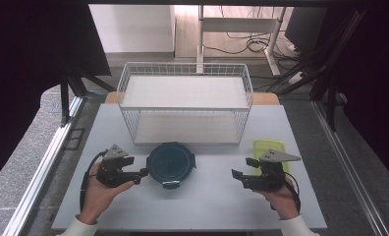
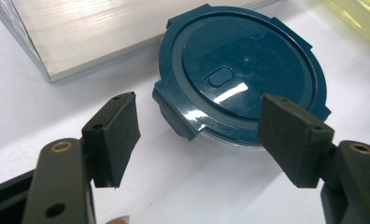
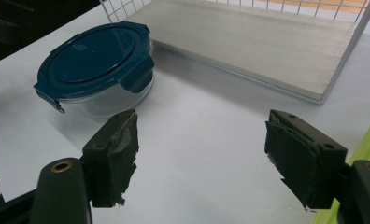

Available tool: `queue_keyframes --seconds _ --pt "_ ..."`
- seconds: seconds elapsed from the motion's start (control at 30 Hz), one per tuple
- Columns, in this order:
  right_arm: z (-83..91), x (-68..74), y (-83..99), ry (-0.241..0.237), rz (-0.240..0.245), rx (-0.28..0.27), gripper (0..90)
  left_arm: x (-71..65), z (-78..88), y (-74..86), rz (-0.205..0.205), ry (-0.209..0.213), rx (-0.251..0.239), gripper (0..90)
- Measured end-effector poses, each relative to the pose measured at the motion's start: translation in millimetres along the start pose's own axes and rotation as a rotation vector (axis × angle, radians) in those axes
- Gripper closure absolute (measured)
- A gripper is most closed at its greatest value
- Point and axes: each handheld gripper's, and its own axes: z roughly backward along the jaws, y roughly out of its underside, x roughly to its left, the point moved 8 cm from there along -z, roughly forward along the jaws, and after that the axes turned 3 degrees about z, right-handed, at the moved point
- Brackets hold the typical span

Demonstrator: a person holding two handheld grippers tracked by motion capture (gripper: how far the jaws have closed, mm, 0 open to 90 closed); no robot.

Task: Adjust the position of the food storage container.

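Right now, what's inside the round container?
Cannot tell. The round container is shut under its dark blue lid; the clear wall below shows nothing distinct, and the lid covers the rest.

White sleeve cuffs [image 1: 79, 227] at both wrists; black grippers [image 1: 142, 175] with brass-ringed screws, grey three-cornered top plates [image 1: 116, 151], trailing black cables [image 1: 84, 182].

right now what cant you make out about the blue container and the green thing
- Round blue-lidded container: its contents; the lid covers them in the high view, and glare blurs the clear wall in the right gripper view.
- Yellow-green container: cut off by the frame edge in both gripper views, partly behind the right gripper in the high view.
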Motion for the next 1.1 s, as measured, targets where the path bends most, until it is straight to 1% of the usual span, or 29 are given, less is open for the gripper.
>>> queue_keyframes --seconds 0.17,0.3,0.5,0.57,0.7,0.9,1.1 --pt "-3.2 1.3 2.9 -0.005 0.005 0.015 26.0 0.5 -1.8 1.1 0.0 0.008 0.004 28.6" --pt "-3.0 2.1 1.8 -0.005 0.009 0.013 26.2 1.4 -1.8 2.6 -0.002 0.011 0.007 28.6" --pt "-4.4 4.5 0.1 -0.005 0.017 0.012 26.3 3.9 0.3 6.0 0.004 -0.001 0.01 29.0" --pt "-6.6 7.4 1.0 -0.009 0.016 0.019 26.3 1.5 2.5 3.7 0.002 0.001 0.003 29.1" --pt "-5.4 10.3 1.3 -0.01 0.019 0.021 26.3 -0.5 3.5 1.7 -0.006 0.0 0.001 29.0" --pt "-1.7 6.3 0.1 0.001 0.008 0.008 26.6 1.7 0.4 4.0 0.0 -0.002 0.016 28.8" --pt "-1.5 6.1 1.0 0.0 0.003 0.013 26.7 3.7 2.9 1.7 -0.001 -0.006 0.011 29.2"
